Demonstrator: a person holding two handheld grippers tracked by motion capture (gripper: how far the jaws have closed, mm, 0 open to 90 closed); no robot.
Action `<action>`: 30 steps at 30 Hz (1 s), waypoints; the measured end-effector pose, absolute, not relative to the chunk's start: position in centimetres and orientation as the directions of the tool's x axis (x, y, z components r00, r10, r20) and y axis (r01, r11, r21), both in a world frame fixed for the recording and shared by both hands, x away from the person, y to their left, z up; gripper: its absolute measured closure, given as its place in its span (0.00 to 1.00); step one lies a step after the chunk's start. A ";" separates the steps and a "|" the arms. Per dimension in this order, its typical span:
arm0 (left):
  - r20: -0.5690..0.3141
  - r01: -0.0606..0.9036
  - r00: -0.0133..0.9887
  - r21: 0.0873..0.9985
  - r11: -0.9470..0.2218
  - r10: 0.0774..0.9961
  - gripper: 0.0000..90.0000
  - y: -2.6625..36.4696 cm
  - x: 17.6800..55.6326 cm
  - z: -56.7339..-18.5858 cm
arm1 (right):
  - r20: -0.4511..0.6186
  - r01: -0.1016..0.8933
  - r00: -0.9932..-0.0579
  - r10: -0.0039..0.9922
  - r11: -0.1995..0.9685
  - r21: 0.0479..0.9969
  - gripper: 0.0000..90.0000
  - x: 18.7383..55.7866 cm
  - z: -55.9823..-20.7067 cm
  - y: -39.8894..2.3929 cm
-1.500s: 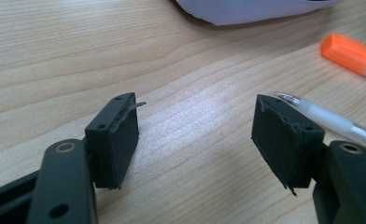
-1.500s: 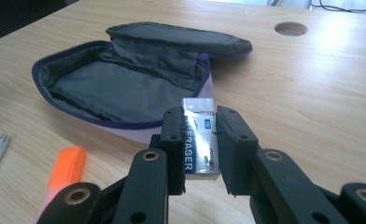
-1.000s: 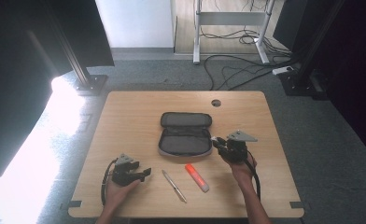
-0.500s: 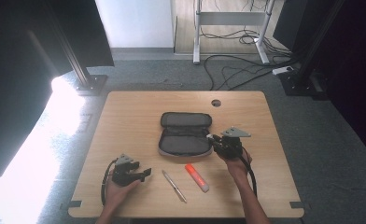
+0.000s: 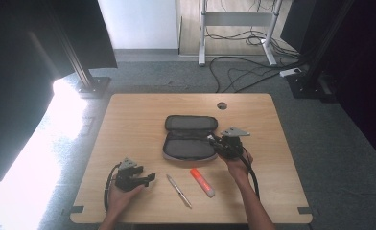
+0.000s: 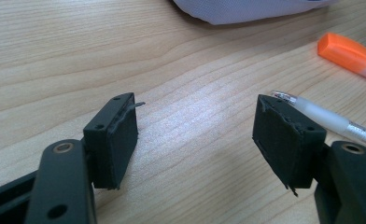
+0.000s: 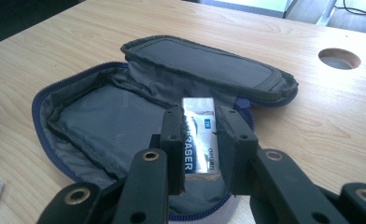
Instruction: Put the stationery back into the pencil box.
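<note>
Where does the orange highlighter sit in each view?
High view: orange highlighter lies near the table's front edge, right of the pen.
Left gripper view: upper right corner, beyond the pen.
Right gripper view: not in it.
Shared landmark: the open pencil case.

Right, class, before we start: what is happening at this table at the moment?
A person holds a gripper in each hand at a wooden table. The right gripper is shut on an eraser, held over the open pencil case. The left gripper is open and holds nothing, low over the table near a pen. An orange highlighter lies beside the pen, outside the case.
</note>
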State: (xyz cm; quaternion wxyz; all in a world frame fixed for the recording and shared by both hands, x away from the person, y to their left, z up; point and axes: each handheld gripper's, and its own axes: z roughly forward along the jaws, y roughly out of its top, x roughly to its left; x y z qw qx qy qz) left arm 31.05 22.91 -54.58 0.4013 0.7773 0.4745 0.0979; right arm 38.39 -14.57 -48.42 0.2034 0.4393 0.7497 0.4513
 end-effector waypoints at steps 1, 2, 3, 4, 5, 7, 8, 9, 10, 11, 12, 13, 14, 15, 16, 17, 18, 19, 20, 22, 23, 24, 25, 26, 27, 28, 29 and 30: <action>-0.228 0.659 0.531 0.717 -0.228 0.816 0.35 22.9 31.0 -54.6 | 0.090 0.474 -0.532 0.842 0.208 0.856 0.81 38.5 -48.5 -14.5; -0.228 0.659 0.531 0.717 -0.228 0.816 0.35 22.9 31.0 -54.6 | 0.090 0.475 -0.533 0.841 0.209 0.854 0.81 38.5 -48.5 -14.4; -0.229 0.659 0.530 0.717 -0.227 0.816 0.35 22.9 31.1 -54.6 | 0.088 0.475 -0.534 0.841 0.212 0.854 0.81 38.6 -48.5 -14.3; -0.229 0.659 0.530 0.717 -0.227 0.816 0.35 22.9 31.1 -54.6 | 0.088 0.476 -0.534 0.841 0.214 0.853 0.81 38.7 -48.5 -14.3; -0.229 0.659 0.531 0.717 -0.227 0.816 0.35 22.9 31.1 -54.6 | 0.087 0.475 -0.533 0.842 0.213 0.854 0.81 38.7 -48.5 -14.2; -0.230 0.659 0.531 0.717 -0.227 0.816 0.35 22.9 31.1 -54.6 | 0.083 0.477 -0.533 0.842 0.217 0.852 0.81 38.9 -48.6 -14.2; -0.230 0.659 0.531 0.717 -0.226 0.816 0.35 22.9 31.1 -54.6 | 0.081 0.477 -0.533 0.842 0.219 0.851 0.81 39.0 -48.7 -14.1; -0.230 0.659 0.531 0.717 -0.227 0.816 0.35 22.9 31.1 -54.6 | 0.080 0.478 -0.532 0.843 0.221 0.850 0.81 39.1 -48.7 -14.1; -0.229 0.658 0.531 0.718 -0.227 0.816 0.35 22.9 31.1 -54.6 | 0.081 0.483 -0.530 0.844 0.222 0.847 0.81 39.2 -48.8 -14.1; -0.229 0.659 0.531 0.717 -0.227 0.816 0.35 22.9 31.1 -54.6 | 0.082 0.484 -0.531 0.844 0.222 0.847 0.81 39.3 -48.9 -14.0; -0.229 0.659 0.531 0.717 -0.227 0.816 0.35 22.9 31.1 -54.6 | 0.084 0.488 -0.529 0.845 0.222 0.844 0.81 39.4 -49.0 -14.0; -0.228 0.659 0.530 0.717 -0.227 0.816 0.35 22.9 31.1 -54.6 | 0.077 0.487 -0.528 0.846 0.228 0.843 0.81 39.5 -49.1 -13.9; -0.227 0.659 0.530 0.717 -0.228 0.817 0.35 22.9 31.1 -54.6 | 0.065 0.487 -0.525 0.849 0.237 0.841 0.81 39.6 -49.3 -13.8; -0.226 0.658 0.530 0.717 -0.229 0.817 0.35 22.9 31.0 -54.6 | 0.060 0.491 -0.522 0.851 0.243 0.837 0.81 39.7 -49.4 -13.7; -0.224 0.658 0.530 0.718 -0.230 0.818 0.35 22.8 31.0 -54.6 | 0.056 0.492 -0.524 0.850 0.248 0.835 0.81 39.9 -49.5 -13.7; -0.223 0.658 0.530 0.718 -0.230 0.818 0.35 22.8 31.0 -54.6 | 0.053 0.492 -0.524 0.850 0.251 0.833 0.81 40.0 -49.7 -13.6; -0.223 0.657 0.530 0.718 -0.230 0.818 0.35 22.8 31.0 -54.6 | 0.054 0.496 -0.522 0.851 0.251 0.832 0.81 40.1 -49.8 -13.5; -0.223 0.657 0.530 0.718 -0.230 0.818 0.35 22.8 31.1 -54.6 | 0.053 0.497 -0.521 0.852 0.252 0.830 0.81 40.3 -49.9 -13.5; -0.223 0.657 0.530 0.718 -0.229 0.818 0.35 22.8 31.1 -54.6 | 0.054 0.498 -0.523 0.851 0.253 0.829 0.81 40.4 -49.9 -13.4; -0.225 0.657 0.531 0.718 -0.229 0.817 0.35 22.8 31.1 -54.6 | 0.054 0.507 -0.523 0.850 0.260 0.822 0.81 40.7 -50.1 -13.2; -0.226 0.658 0.531 0.718 -0.229 0.817 0.35 22.8 31.1 -54.6 | 0.061 0.514 -0.524 0.850 0.259 0.818 0.81 40.9 -50.1 -13.1; -0.227 0.658 0.531 0.718 -0.228 0.817 0.35 22.9 31.1 -54.6 | 0.064 0.515 -0.524 0.849 0.256 0.818 0.81 41.0 -50.1 -13.0; -0.227 0.658 0.530 0.718 -0.228 0.817 0.35 22.9 31.1 -54.6 | 0.064 0.517 -0.524 0.849 0.257 0.816 0.81 41.2 -50.1 -12.9; -0.226 0.658 0.531 0.718 -0.228 0.817 0.35 22.8 31.1 -54.6 | 0.063 0.518 -0.524 0.849 0.260 0.815 0.81 41.3 -50.1 -12.7; -0.227 0.658 0.531 0.718 -0.229 0.817 0.35 22.8 31.1 -54.6 | 0.060 0.518 -0.526 0.848 0.264 0.813 0.81 41.4 -50.2 -12.6; -0.226 0.657 0.531 0.718 -0.229 0.817 0.35 22.8 31.1 -54.6 | 0.060 0.521 -0.526 0.848 0.265 0.812 0.81 41.5 -50.2 -12.5; -0.226 0.658 0.531 0.718 -0.229 0.817 0.35 22.8 31.1 -54.6 | 0.057 0.521 -0.527 0.848 0.269 0.810 0.81 41.6 -50.3 -12.4; -0.226 0.657 0.531 0.718 -0.229 0.816 0.35 22.9 31.1 -54.6 | 0.052 0.521 -0.526 0.849 0.273 0.809 0.81 41.7 -50.4 -12.3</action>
